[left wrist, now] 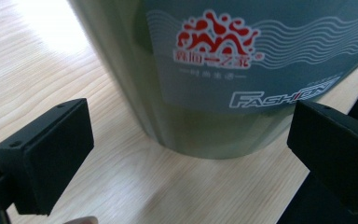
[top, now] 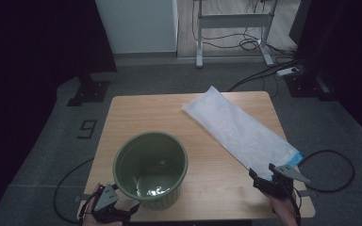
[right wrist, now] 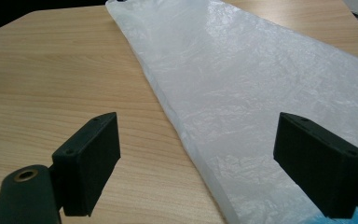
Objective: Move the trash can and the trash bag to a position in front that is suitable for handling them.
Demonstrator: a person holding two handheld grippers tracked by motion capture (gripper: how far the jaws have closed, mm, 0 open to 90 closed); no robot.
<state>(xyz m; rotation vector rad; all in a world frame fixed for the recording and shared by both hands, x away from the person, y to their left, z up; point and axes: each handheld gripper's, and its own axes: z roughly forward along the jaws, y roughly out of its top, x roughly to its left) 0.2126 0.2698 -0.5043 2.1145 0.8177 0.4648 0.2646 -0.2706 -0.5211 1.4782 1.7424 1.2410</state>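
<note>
On the near left part of the wooden table point(top: 136, 113) we see a green bin point(top: 151, 167) standing upright, its open mouth up and its inside glossy, with a label printed in red and white on its outer wall, which the left gripper view brings up close point(left wrist: 223, 70). At the near left corner, just beside the foot of that bin, we find the left gripper point(top: 122, 214), held low in a hand at the table's edge; in its own view point(left wrist: 186, 154) the two black jaws stand spread wide, one to each side of the bin's base, with wood between them and nothing pinched. Whether the pads touch the bin we cannot tell, though they look apart from it. On the right half of the table a long white plastic bag point(top: 238, 129) lies flat and slantwise, running from the far middle toward the near right edge, where a bit of blue shows at its end. At that near right end we see the right gripper point(top: 266, 176), also in a hand; in its own view point(right wrist: 196, 154) the jaws are spread wide too, hanging just above the near end of the bag point(right wrist: 261, 93), with one jaw over bare wood and the other over the plastic, gripping nothing.
</note>
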